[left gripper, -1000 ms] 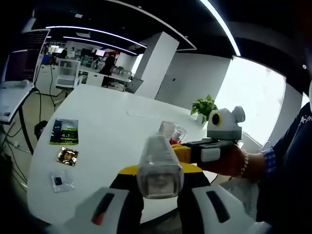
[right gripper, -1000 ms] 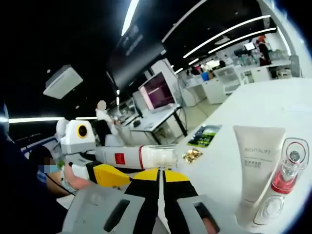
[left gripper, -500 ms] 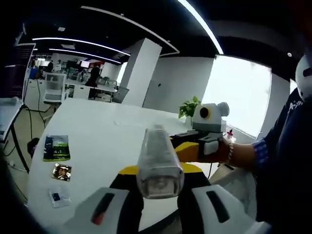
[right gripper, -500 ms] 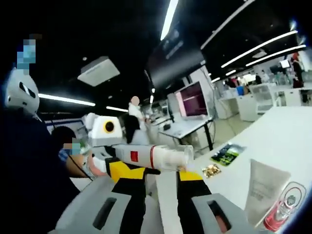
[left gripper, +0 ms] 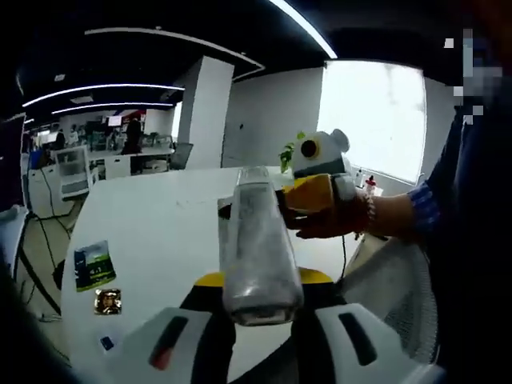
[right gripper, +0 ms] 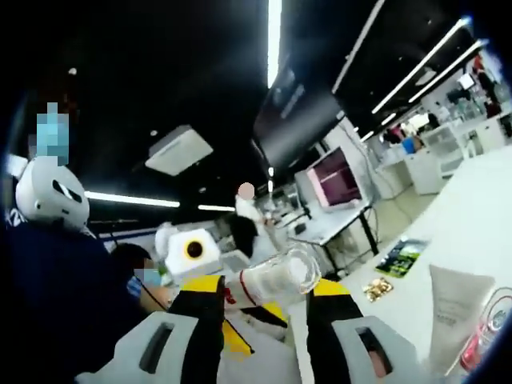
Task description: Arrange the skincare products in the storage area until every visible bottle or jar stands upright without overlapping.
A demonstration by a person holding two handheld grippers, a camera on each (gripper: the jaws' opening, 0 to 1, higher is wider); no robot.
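Note:
A white bottle with a clear cap [left gripper: 256, 244] lies lengthwise between the jaws of my left gripper [left gripper: 260, 282], which is shut on its body, cap end pointing away over the white table [left gripper: 160, 228]. My right gripper [left gripper: 240, 210] comes in from the right in a person's hand and reaches the cap end. In the right gripper view, the clear cap [right gripper: 280, 276] sits between the spread jaws of my right gripper [right gripper: 268, 286], which is open. My left gripper [right gripper: 240, 310] holds the bottle from the far side. A white tube [right gripper: 460, 308] and a red bottle [right gripper: 490, 330] are on the table at the right.
A green sachet [left gripper: 94, 266], a gold sachet [left gripper: 106, 301] and a small clear packet [left gripper: 108, 342] lie near the table's left edge. A potted plant [left gripper: 290, 152] stands at the far end. Desks, monitors and people fill the office behind.
My right gripper's jaws went from shut to spread apart around the bottle's cap. Both views tilted upward and the two grippers drew closer together.

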